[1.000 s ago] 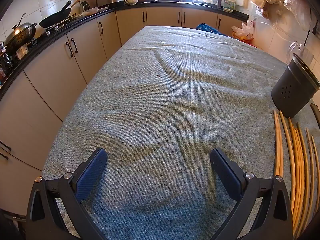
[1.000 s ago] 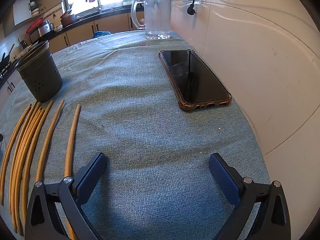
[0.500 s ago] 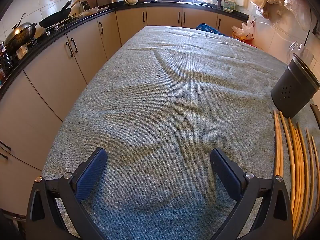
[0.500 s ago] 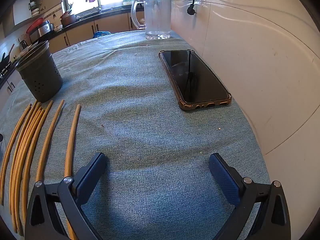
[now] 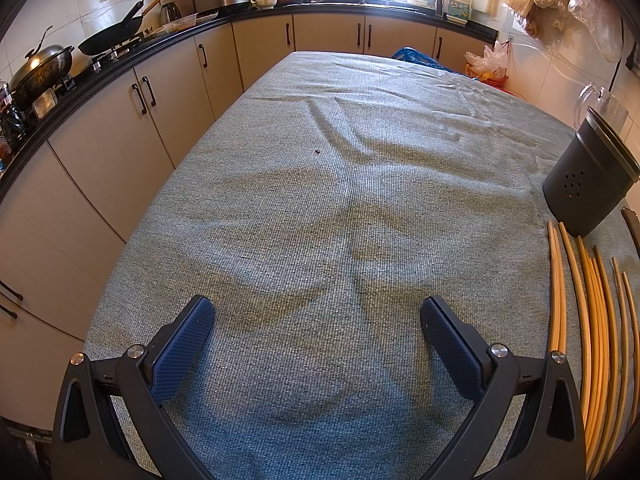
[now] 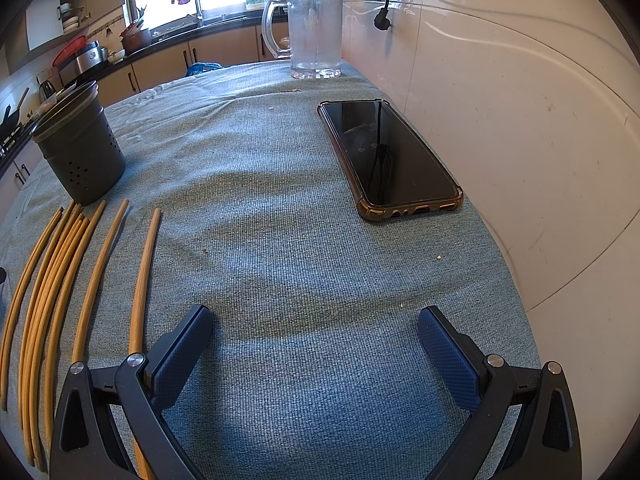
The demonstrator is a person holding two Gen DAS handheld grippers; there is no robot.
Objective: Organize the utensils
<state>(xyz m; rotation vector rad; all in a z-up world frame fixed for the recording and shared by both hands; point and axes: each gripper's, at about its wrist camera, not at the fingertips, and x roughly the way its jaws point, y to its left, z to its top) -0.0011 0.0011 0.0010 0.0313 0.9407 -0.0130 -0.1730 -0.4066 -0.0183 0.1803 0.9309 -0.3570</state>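
Observation:
Several yellow bamboo chopsticks (image 5: 592,320) lie side by side on the grey-green tablecloth (image 5: 340,200), at the right edge of the left wrist view. They show at the left of the right wrist view (image 6: 60,280). A dark perforated utensil holder (image 5: 588,184) stands upright just beyond their far ends; it also shows in the right wrist view (image 6: 80,148). My left gripper (image 5: 316,332) is open and empty, left of the chopsticks. My right gripper (image 6: 314,336) is open and empty, right of the chopsticks.
A black phone in a brown case (image 6: 388,156) lies near the wall (image 6: 500,120). A clear glass mug (image 6: 312,32) stands at the table's far end. Kitchen cabinets (image 5: 120,120) and a counter with pans run past the table's left edge.

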